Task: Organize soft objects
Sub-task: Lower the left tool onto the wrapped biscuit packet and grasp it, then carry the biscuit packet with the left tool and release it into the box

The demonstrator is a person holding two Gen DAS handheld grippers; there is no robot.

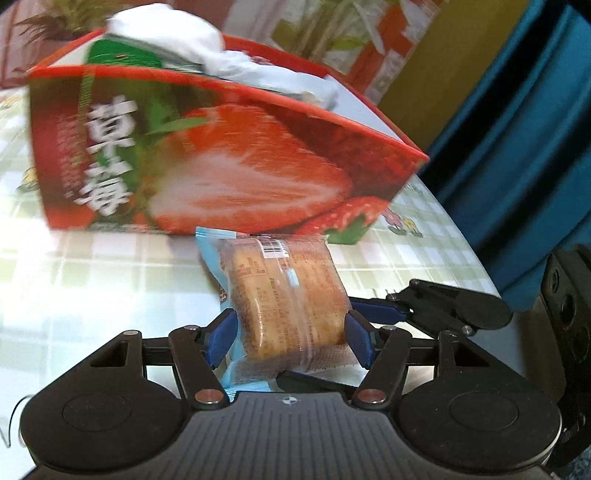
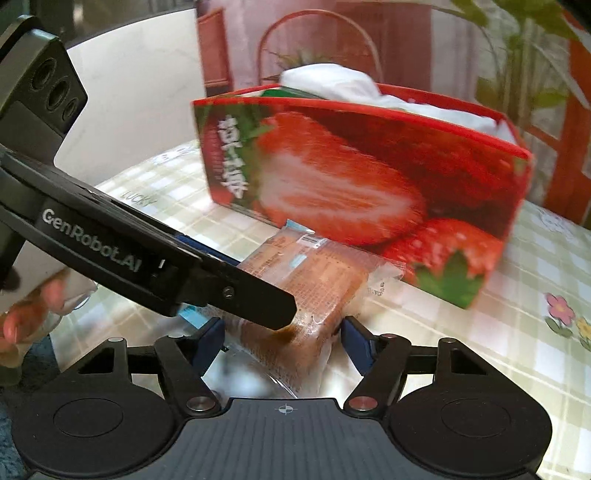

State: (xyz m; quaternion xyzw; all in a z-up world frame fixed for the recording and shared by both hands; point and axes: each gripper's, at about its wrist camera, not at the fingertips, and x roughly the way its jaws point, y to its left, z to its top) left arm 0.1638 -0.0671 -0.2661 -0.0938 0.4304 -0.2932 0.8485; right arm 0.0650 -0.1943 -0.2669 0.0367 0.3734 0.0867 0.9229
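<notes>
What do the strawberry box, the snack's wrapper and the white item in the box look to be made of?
Strawberry box: glossy printed cardboard, judging by its thin straight walls and creased corners. Snack wrapper: clear shiny plastic film with crimped ends, soft cake or bread visible inside. White item: probably cloth, bunched in soft folds, though blurred.

The print on the box [image 1: 221, 155] is smeared by motion blur in both views, so only its large characters can be made out. The small text on the bread pack [image 1: 284, 299] is too fine to be read. In the right wrist view, the pack's near left part [image 2: 314, 280] is covered by the left gripper [image 2: 258, 299], and whether that gripper's fingers press it cannot be told there. The white cloth [image 1: 173, 33] is mostly hidden inside the box. A hand [image 2: 22, 325] is cut off by the left edge.
</notes>
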